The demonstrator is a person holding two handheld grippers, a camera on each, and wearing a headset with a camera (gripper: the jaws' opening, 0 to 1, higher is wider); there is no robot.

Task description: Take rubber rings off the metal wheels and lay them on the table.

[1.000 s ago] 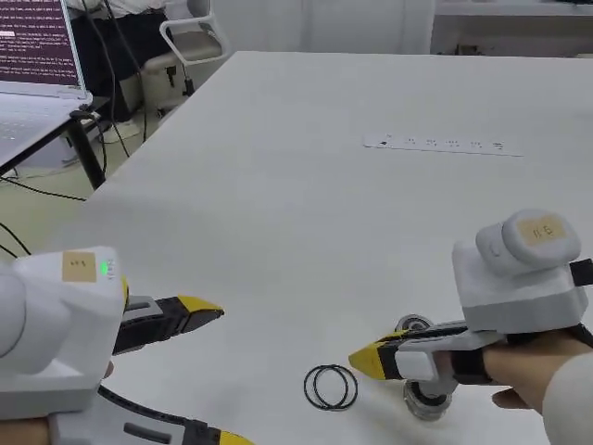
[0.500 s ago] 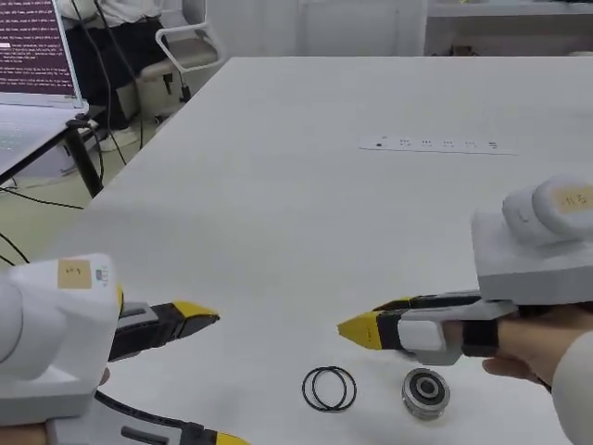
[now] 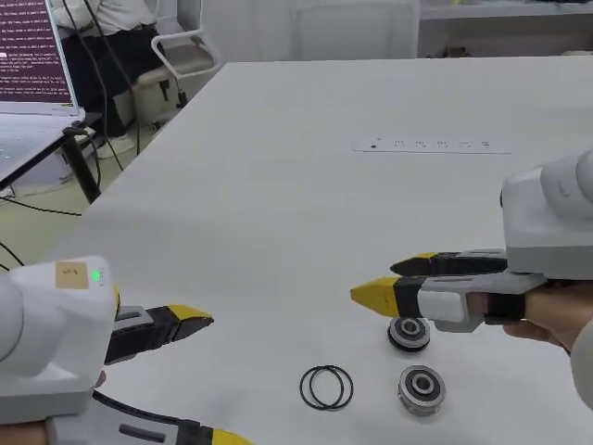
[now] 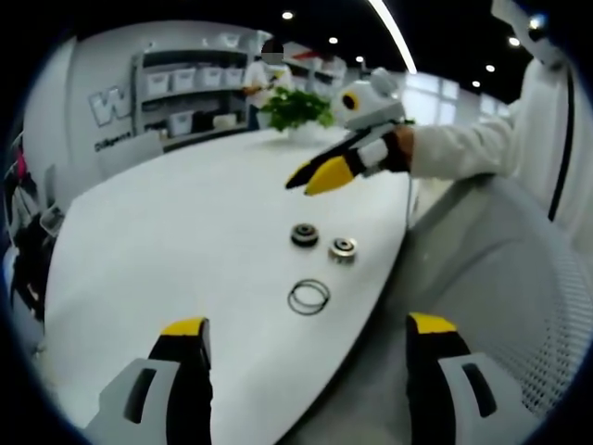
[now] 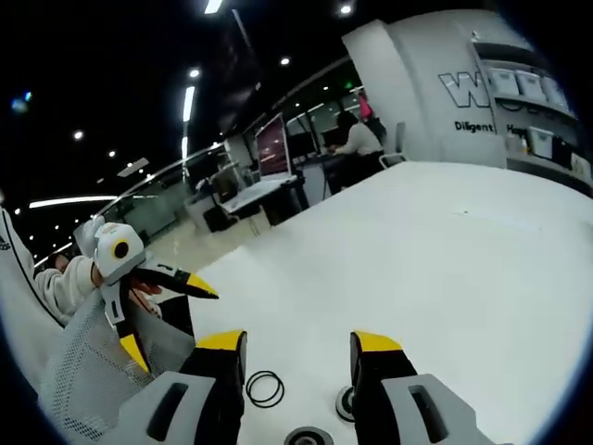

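Head view: white table (image 3: 306,185), laptop (image 3: 28,51) beyond its left edge

place: office-lab; cues: white worktable (image 3: 278,185); laptop screen (image 3: 32,51); shelved bins (image 4: 185,91); office chair (image 3: 190,51)

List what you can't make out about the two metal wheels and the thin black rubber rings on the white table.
- One silver metal wheel: right gripper view, cut off by the bottom edge.
- Second metal wheel: same view, partly hidden behind a jaw of the right gripper.
- Whether either wheel wears rubber: too small in every view.
- Thin black rubber rings: overlapping, so their count is uncertain.
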